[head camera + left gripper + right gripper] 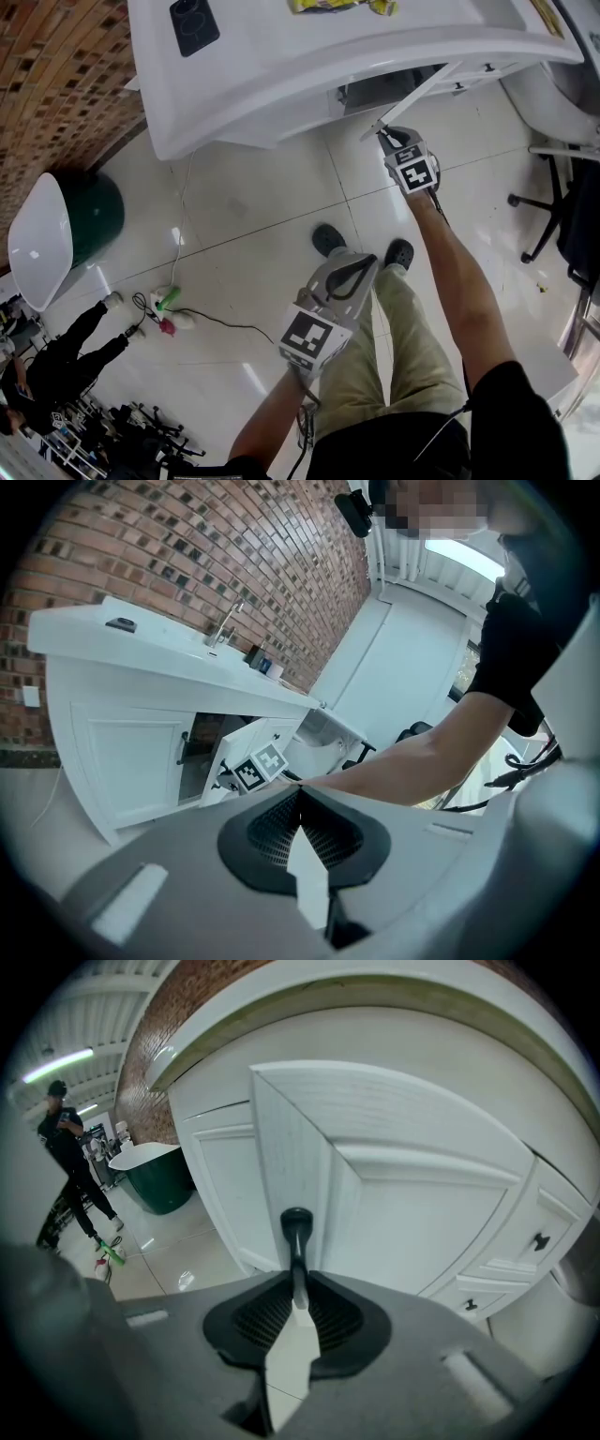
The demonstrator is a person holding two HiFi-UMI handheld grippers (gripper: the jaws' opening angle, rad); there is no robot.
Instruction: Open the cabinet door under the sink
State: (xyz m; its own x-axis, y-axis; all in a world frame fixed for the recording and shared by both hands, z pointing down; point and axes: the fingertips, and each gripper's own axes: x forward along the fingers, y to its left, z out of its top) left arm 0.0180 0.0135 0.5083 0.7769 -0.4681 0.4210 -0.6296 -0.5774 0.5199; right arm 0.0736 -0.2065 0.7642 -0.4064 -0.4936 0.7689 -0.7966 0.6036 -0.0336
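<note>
left gripper [300,794], nearest and idle, jaws together on nothing, hangs well apart from the cabinet. right gripper [296,1288] is clamped on the dark handle [296,1232] of the under-sink cabinet door [412,1138], which stands partly swung out. the handle is thin, so a pull off the door's arc could twist it out of the pads. swinging wider, the door edge may catch the person's leg [403,328].

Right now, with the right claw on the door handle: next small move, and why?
Probably pull the cabinet door wider along its hinge arc: the right claw is shut on the black handle and the door stands only partly open. The left claw is shut and empty.
</note>
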